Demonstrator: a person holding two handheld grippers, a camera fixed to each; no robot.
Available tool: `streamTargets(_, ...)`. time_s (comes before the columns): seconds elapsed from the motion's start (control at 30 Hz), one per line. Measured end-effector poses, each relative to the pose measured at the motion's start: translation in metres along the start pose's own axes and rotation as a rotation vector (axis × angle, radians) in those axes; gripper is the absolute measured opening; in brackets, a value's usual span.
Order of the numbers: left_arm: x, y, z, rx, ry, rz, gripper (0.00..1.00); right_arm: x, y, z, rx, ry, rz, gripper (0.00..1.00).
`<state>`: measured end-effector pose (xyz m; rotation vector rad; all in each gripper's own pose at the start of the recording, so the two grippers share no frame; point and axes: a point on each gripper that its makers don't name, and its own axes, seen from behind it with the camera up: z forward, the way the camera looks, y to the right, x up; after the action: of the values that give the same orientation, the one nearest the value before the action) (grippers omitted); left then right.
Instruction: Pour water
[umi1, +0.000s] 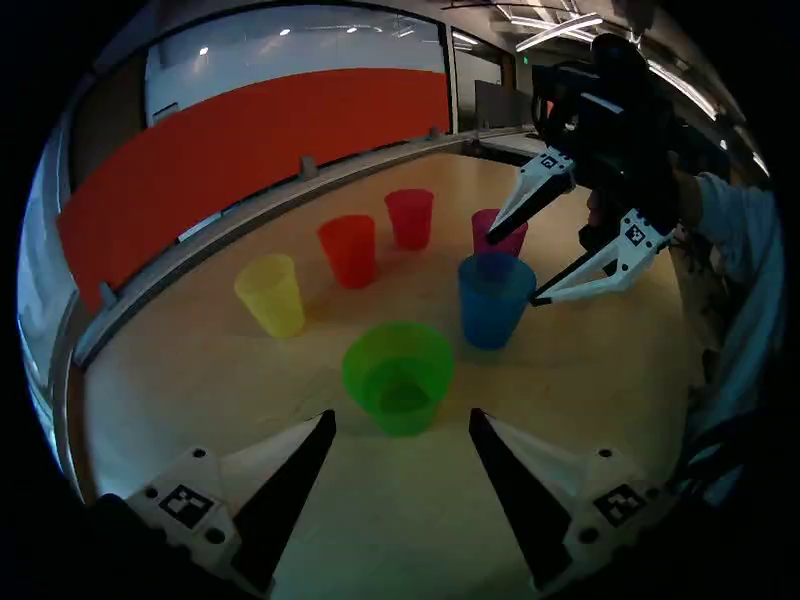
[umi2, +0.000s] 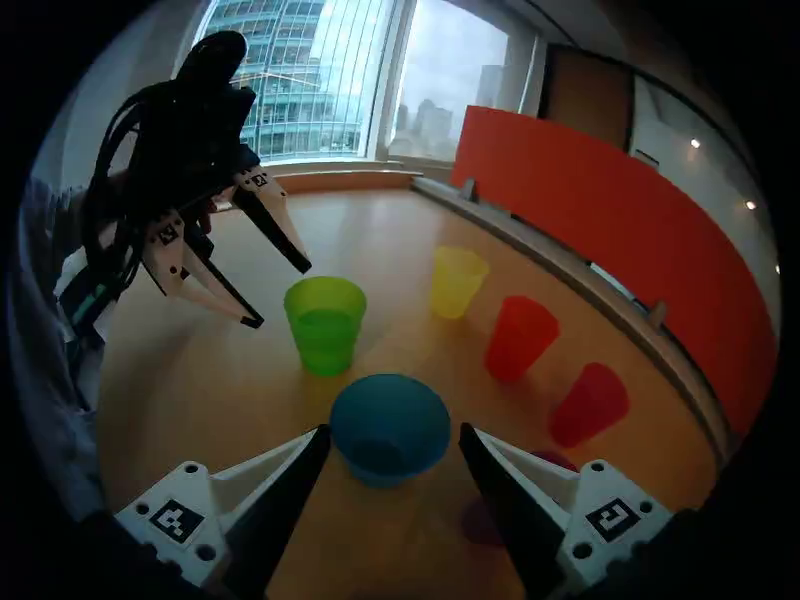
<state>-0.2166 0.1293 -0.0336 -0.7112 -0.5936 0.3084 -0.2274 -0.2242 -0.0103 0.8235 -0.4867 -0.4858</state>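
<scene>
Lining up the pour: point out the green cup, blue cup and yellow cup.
green cup (umi1: 398, 380), left gripper view, inside its open mouth
blue cup (umi2: 389, 428), right gripper view, inside its open mouth
yellow cup (umi1: 270, 297), left gripper view, middle of its side wall

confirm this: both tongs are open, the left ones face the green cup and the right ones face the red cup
Not quite. The right tongs face the blue cup, not the red one: the right gripper view shows it just ahead, between the spread tips. The rest holds: both tongs are open, and the left tongs face the green cup.
</scene>
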Motion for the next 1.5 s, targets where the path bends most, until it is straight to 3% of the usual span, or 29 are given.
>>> streamTargets(0.37,0.009,-0.004,-0.013,0.029,0.030,-0.022,1.00,0.009,0.001,-0.026,-0.012,0.045,0.041,1.00)
streamTargets(0.67,0.010,-0.015,-0.029,0.076,0.065,-0.064,1.00,0.005,0.014,-0.056,-0.063,0.085,0.085,1.00)
streamTargets(0.97,0.021,-0.029,-0.045,0.151,0.146,-0.121,0.99,0.002,0.030,-0.081,-0.138,0.141,0.137,1.00)
streamTargets(1.27,0.037,-0.044,-0.060,0.279,0.249,-0.136,1.00,0.000,0.056,-0.108,-0.279,0.216,0.186,1.00)
streamTargets(1.5,0.059,-0.057,-0.082,0.407,0.379,-0.159,0.99,0.003,0.087,-0.133,-0.452,0.305,0.236,1.00)
